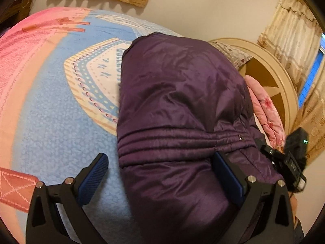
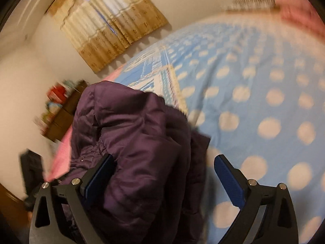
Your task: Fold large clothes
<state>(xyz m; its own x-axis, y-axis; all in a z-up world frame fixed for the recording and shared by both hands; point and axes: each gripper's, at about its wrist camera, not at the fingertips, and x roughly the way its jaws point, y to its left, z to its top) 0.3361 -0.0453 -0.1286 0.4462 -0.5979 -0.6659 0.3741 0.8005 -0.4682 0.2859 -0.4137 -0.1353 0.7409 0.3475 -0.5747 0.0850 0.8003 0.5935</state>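
A dark purple padded jacket (image 1: 178, 105) lies bunched on the bed; it also shows in the right wrist view (image 2: 132, 134). My left gripper (image 1: 160, 162) is open, its blue pads (image 1: 95, 174) wide apart, with the jacket's near edge lying between them. My right gripper (image 2: 164, 164) is open too, its blue pads (image 2: 227, 174) on either side of the jacket's near fold. Neither pair of pads presses the cloth. The right gripper's body (image 1: 292, 158) shows at the jacket's right side in the left wrist view.
The bed sheet (image 1: 61, 122) is blue with a pink border; in the right wrist view it is blue with cream dots (image 2: 264, 111). A pink folded cloth (image 1: 268, 113) lies by the round headboard (image 1: 270, 75). Curtains (image 2: 109, 28) hang on the wall. A dark cabinet (image 2: 61, 113) stands beyond the bed.
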